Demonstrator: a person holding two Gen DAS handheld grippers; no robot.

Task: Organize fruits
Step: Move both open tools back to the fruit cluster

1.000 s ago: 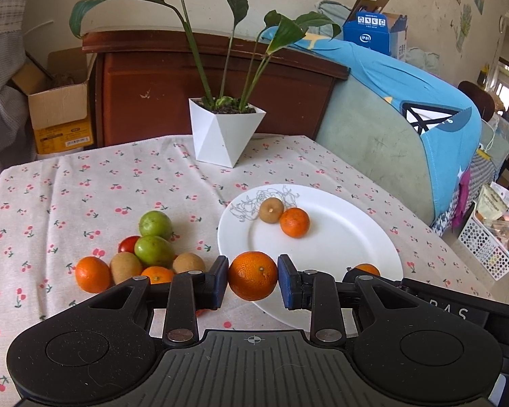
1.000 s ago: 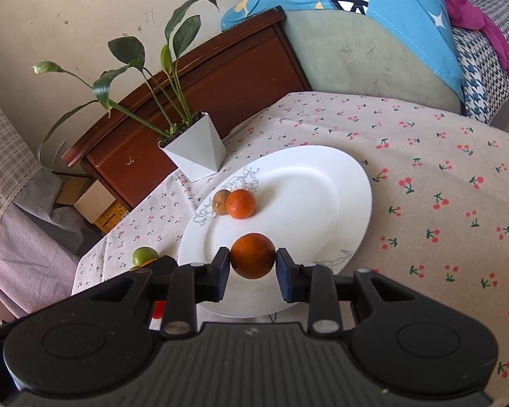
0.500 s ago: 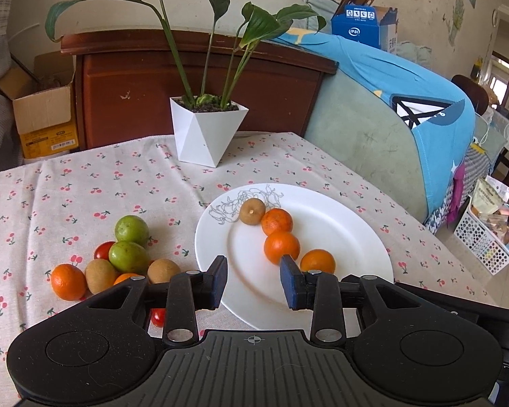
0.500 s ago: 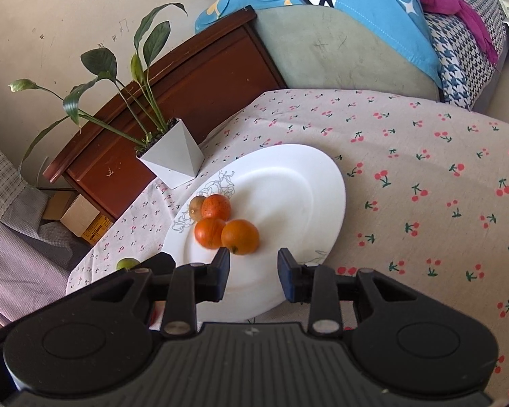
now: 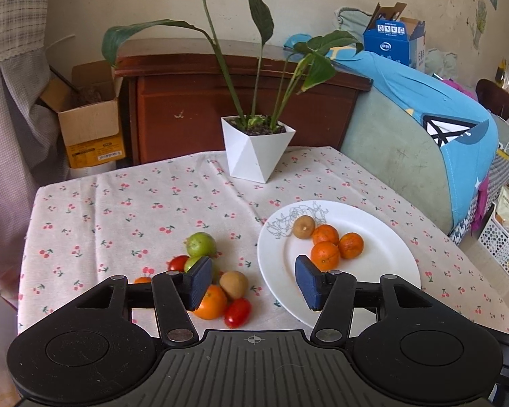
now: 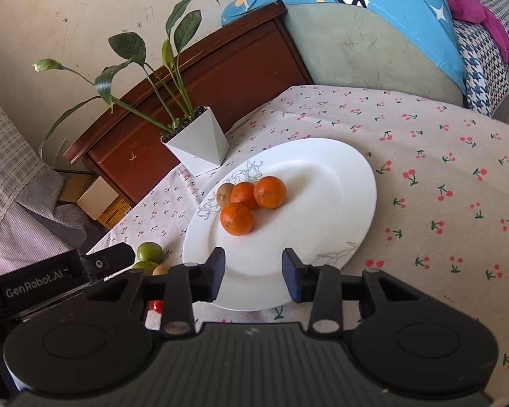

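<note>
Hovering above a table draped in a cherry-print tablecloth [image 5: 118, 210], the left gripper [image 5: 252, 283] has its jaws spread wide and holds nothing. Just past its left fingertip lies a loose cluster of fruit on the cloth: an orange [image 5: 212, 302], a red cherry tomato [image 5: 237, 312], a brown kiwi [image 5: 233, 284], a second tomato [image 5: 178, 263] and two green fruits, the farther one [image 5: 200, 243] in plain sight and the nearer partly hidden by the finger. To the right of the cluster sits a white plate [image 5: 383, 257]. On its far left part, three oranges [image 5: 325, 254] touch one another, with a kiwi [image 5: 303, 226] against them.

From the right wrist view, the right gripper [image 6: 253, 276] hangs over the plate's near rim [image 6: 254, 291], jaws also wide apart and empty. The same three oranges [image 6: 237, 218] and kiwi [image 6: 224, 195] lie beyond it.

Farther back on the table stands a white angular pot [image 5: 256, 154] holding a leafy green plant [image 5: 261, 13]. Behind the table are a dark wooden cabinet [image 5: 193, 115], a cardboard box [image 5: 88, 125] and a sofa with a blue cover [image 5: 424, 91].
</note>
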